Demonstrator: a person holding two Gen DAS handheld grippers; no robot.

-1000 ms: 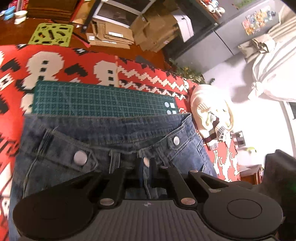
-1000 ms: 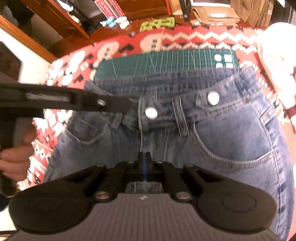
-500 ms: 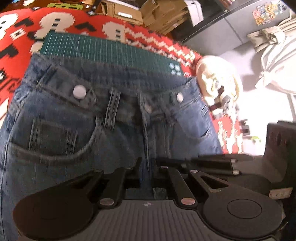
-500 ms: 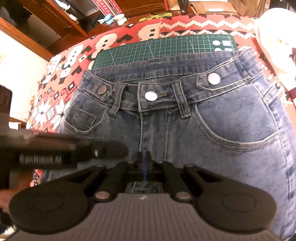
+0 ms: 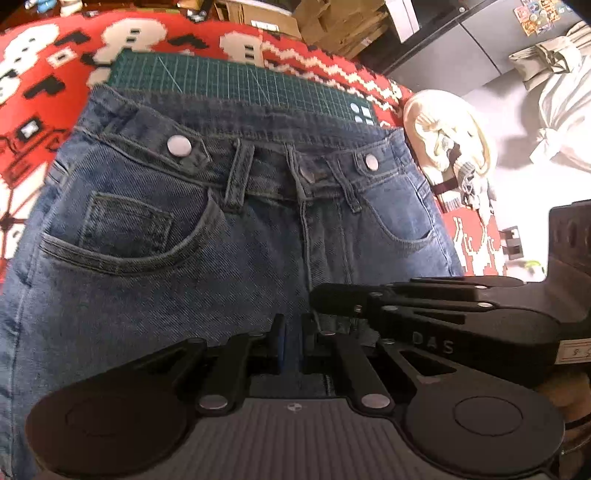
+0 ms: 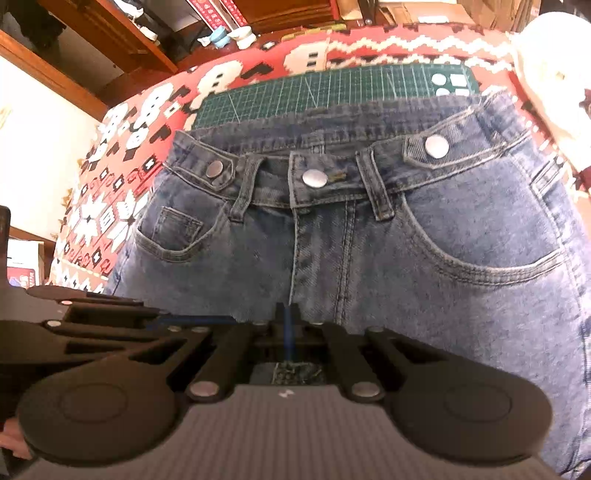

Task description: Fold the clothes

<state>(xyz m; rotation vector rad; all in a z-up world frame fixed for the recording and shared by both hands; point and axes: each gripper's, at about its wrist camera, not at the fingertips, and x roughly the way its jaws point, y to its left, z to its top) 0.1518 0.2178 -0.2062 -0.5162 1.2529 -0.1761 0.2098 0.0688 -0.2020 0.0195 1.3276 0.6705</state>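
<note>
Blue jeans (image 5: 221, 258) lie front up on a green cutting mat (image 5: 240, 81), with the buttoned waistband on the far side. My left gripper (image 5: 291, 332) sits low over the crotch seam, its fingers pinched on a fold of denim. In the right wrist view the jeans (image 6: 461, 288) fill the frame. My right gripper (image 6: 288, 325) is shut on denim, and a frayed hem edge (image 6: 295, 373) shows just beneath it. The two grippers are side by side, almost touching: the right one (image 5: 325, 295) is seen from the left view, the left one (image 6: 221, 319) from the right view.
A red, white and black patterned blanket (image 5: 44, 92) covers the table under the mat. A cream knitted item (image 5: 443, 129) lies at the right edge. Cardboard boxes (image 5: 332, 22) stand beyond the table, and wooden shelving (image 6: 110, 44) stands at the far left.
Both grippers have drawn back from the waistband toward the near side, staying shut on denim. More of the jeans' front now shows. The grippers have come closer together.
</note>
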